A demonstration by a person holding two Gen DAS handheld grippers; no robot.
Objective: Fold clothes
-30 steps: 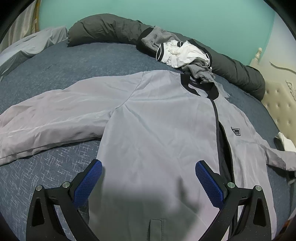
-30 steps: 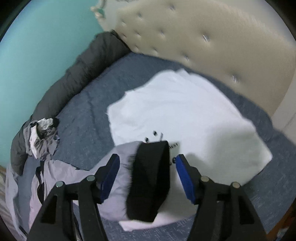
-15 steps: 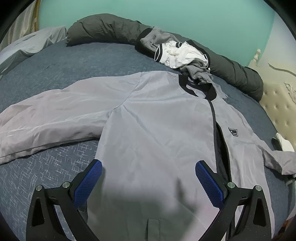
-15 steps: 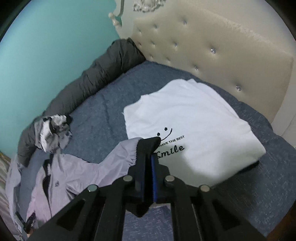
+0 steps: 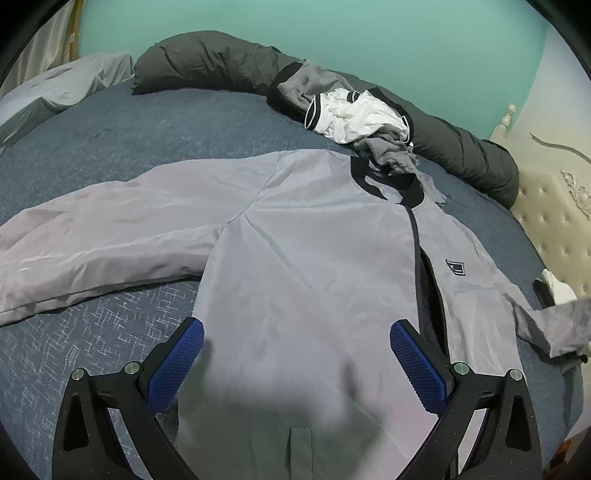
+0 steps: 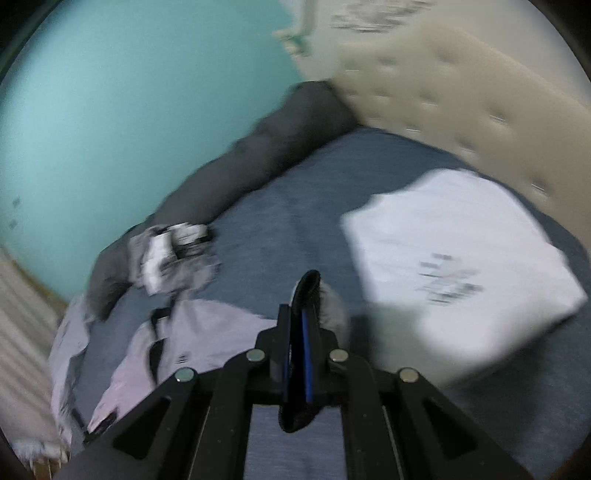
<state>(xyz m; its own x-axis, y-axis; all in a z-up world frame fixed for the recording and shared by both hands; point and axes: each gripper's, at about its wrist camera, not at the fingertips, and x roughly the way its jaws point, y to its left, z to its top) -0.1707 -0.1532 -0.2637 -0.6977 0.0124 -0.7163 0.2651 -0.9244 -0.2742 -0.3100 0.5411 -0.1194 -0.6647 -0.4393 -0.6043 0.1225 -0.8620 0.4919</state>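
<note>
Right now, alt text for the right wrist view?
Blurred fisheye view: the right gripper is shut on the black cuff of a grey jacket, lifted over a blue bed. A folded white T-shirt lies to its right near a tufted headboard, with a clothes pile at left.

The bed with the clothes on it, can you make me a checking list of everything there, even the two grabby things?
Surface: blue bed cover, creased.
Job's things: grey jacket lies spread out, front up, one sleeve stretched out; the other sleeve's black cuff is pinched and lifted.
Clutter: pile of grey and white clothes; folded white T-shirt with a dark print; long dark bolster.
Grippers: left gripper open above the jacket's lower part; right gripper shut on the cuff.
Cables: nothing seen.
Surroundings: teal wall, cream tufted headboard.
</note>
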